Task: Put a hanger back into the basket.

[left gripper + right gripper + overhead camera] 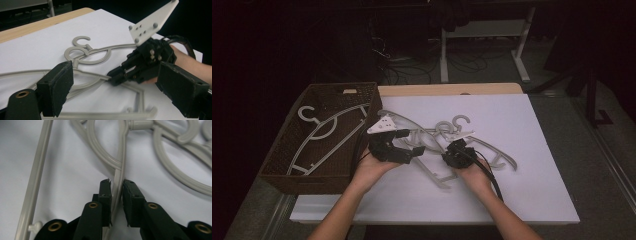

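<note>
The right gripper [117, 185] pinches a thin arm of a grey hanger [121, 165] lying in the tangle of hangers [447, 132] mid-surface [542, 200]. The left gripper [115, 87], jaws spread, hovers just beside it. A brown basket [277, 165] holding hangers stands left.

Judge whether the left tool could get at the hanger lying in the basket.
Probably yes. The left tool is open just beside the right wall of the basket; it is open-topped and the hanger lies uncovered inside. The tool would need to come over the wall from above.
</note>
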Demonstrator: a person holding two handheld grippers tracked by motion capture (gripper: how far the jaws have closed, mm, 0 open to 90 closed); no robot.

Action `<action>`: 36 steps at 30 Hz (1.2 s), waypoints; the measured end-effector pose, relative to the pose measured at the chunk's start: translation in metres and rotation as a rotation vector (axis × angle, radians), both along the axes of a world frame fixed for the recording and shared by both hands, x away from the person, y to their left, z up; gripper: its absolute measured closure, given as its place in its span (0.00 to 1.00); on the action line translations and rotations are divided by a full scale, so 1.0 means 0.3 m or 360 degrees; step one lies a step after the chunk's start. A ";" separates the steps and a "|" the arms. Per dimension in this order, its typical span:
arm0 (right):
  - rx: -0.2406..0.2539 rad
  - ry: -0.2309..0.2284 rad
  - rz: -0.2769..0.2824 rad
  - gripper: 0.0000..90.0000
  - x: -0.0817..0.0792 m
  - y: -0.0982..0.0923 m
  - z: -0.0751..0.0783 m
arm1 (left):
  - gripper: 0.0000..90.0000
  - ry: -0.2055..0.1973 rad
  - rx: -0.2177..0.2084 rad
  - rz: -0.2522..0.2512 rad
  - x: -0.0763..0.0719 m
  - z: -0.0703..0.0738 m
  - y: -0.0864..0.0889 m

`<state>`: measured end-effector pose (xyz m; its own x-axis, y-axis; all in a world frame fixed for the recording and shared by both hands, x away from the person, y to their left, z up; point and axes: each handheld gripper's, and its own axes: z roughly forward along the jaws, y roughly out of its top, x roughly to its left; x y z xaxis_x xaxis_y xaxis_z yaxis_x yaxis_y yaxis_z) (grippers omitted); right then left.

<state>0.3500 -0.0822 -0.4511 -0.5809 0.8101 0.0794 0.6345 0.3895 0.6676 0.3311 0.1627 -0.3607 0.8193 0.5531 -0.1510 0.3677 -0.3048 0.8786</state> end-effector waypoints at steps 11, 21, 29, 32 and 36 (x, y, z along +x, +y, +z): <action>-0.0007 -0.0045 0.0007 0.90 -0.002 -0.141 0.067 | 0.15 0.0018 0.0023 -0.0024 0.002 -0.011 -0.015; -0.0053 -0.0074 0.0207 0.90 -0.022 -0.324 0.105 | 0.15 0.0034 0.0059 -0.0022 0.004 -0.025 -0.020; -0.0029 -0.0077 0.0359 0.90 -0.046 -0.473 0.078 | 0.15 0.0045 0.0095 -0.0018 0.013 -0.043 -0.024; -0.0020 -0.0067 0.0352 0.89 -0.041 -0.492 0.061 | 0.16 0.0063 0.0123 -0.0012 0.029 -0.063 -0.030; 0.0000 -0.0050 0.0331 0.82 -0.029 -0.491 0.051 | 0.17 0.0082 0.0153 0.0005 0.050 -0.085 -0.037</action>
